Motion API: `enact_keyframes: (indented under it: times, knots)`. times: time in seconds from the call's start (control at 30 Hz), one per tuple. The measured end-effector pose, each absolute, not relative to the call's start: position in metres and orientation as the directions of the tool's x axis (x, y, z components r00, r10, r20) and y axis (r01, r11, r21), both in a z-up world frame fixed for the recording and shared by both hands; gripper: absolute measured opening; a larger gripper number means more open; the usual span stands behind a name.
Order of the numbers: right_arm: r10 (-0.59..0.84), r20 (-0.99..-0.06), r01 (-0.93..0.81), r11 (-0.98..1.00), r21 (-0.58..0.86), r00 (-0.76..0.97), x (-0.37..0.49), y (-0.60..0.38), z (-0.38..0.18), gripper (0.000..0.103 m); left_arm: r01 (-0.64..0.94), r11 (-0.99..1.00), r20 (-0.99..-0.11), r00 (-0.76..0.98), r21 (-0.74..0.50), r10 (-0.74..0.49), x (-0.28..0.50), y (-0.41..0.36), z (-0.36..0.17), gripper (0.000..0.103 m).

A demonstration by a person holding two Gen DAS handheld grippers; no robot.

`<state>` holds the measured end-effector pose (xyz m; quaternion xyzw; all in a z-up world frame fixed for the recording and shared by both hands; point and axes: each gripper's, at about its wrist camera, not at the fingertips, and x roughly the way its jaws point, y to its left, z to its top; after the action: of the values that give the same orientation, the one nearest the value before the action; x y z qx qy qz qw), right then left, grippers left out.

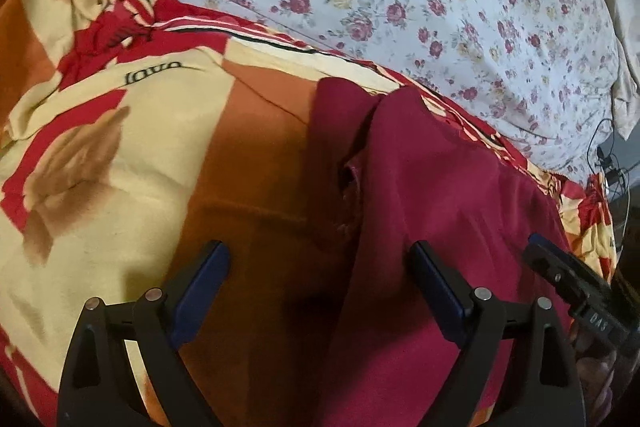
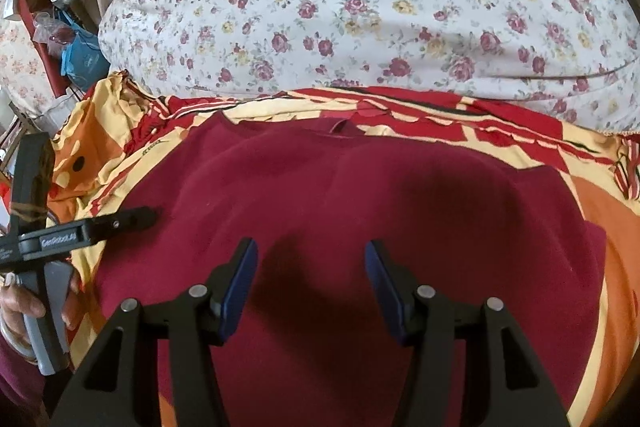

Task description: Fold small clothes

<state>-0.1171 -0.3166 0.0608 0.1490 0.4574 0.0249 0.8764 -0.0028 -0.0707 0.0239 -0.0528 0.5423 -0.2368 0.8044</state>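
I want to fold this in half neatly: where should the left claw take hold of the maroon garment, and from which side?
Probably the garment's near left corner, beside the left claw. There its edge lies flat and free on the patterned bedcover, so one finger can slide under from the left. The raised fold higher up looks bunched and less suited. Both claws are open and hold nothing.
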Motion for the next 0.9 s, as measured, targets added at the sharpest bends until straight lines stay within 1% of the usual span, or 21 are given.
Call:
enact_keyframes:
  times: [0.13, 0.17, 0.2, 0.23, 0.27, 0.37, 0.4, 0.47, 0.53, 0.6, 0.7, 0.77, 0.9]
  knots:
    - [0.172, -0.791, 0.119, 0.948, 0.295, 0.586, -0.111, -0.326, 0.058, 0.059, 0.345, 0.873, -0.842, 0.298, -0.344, -0.449, -0.002, -0.079, 0.023, 0.084]
    - [0.169, -0.792, 0.125, 0.948, 0.294, 0.587, -0.109, -0.328, 0.057, 0.059, 0.355, 0.865, -0.838, 0.289, -0.355, -0.463, -0.003, -0.081, 0.023, 0.077]
    - [0.163, -0.793, 0.134, 0.946, 0.294, 0.586, -0.107, -0.331, 0.055, 0.059, 0.371, 0.850, -0.834, 0.266, -0.374, -0.483, -0.004, -0.086, 0.022, 0.056]
    - [0.163, -0.794, 0.138, 0.945, 0.297, 0.586, -0.105, -0.333, 0.054, 0.059, 0.381, 0.842, -0.834, 0.251, -0.381, -0.491, -0.004, -0.089, 0.022, 0.053]
    - [0.165, -0.793, 0.142, 0.943, 0.301, 0.586, -0.104, -0.334, 0.051, 0.059, 0.383, 0.847, -0.837, 0.259, -0.368, -0.482, -0.005, -0.092, 0.022, 0.053]
    - [0.153, -0.797, 0.142, 0.948, 0.286, 0.585, -0.100, -0.335, 0.046, 0.059, 0.370, 0.842, -0.833, 0.244, -0.393, -0.496, -0.003, -0.092, 0.021, 0.041]
    - [0.147, -0.797, 0.139, 0.951, 0.277, 0.586, -0.100, -0.335, 0.046, 0.059, 0.350, 0.840, -0.829, 0.235, -0.415, -0.508, -0.001, -0.089, 0.021, 0.030]
    - [0.135, -0.798, 0.126, 0.959, 0.255, 0.587, -0.100, -0.332, 0.045, 0.059, 0.319, 0.825, -0.810, 0.219, -0.467, -0.544, -0.001, -0.083, 0.027, 0.019]
    - [0.125, -0.801, 0.113, 0.966, 0.233, 0.585, -0.100, -0.329, 0.044, 0.059, 0.337, 0.816, -0.798, 0.233, -0.469, -0.555, -0.008, -0.085, 0.041, 0.016]
    - [0.109, -0.809, 0.109, 0.972, 0.208, 0.577, -0.101, -0.327, 0.045, 0.059, 0.376, 0.811, -0.789, 0.260, -0.449, -0.557, -0.016, -0.091, 0.056, 0.015]
    - [0.095, -0.818, 0.103, 0.977, 0.185, 0.568, -0.106, -0.326, 0.049, 0.059, 0.414, 0.784, -0.757, 0.276, -0.463, -0.593, -0.027, -0.098, 0.079, 0.015]
    - [0.105, -0.816, 0.113, 0.973, 0.204, 0.568, -0.110, -0.330, 0.050, 0.059, 0.443, 0.772, -0.744, 0.285, -0.457, -0.604, -0.035, -0.108, 0.092, 0.015]
    - [0.152, -0.802, 0.153, 0.945, 0.289, 0.577, -0.116, -0.345, 0.049, 0.059, 0.502, 0.766, -0.747, 0.304, -0.402, -0.592, -0.049, -0.130, 0.110, 0.015]
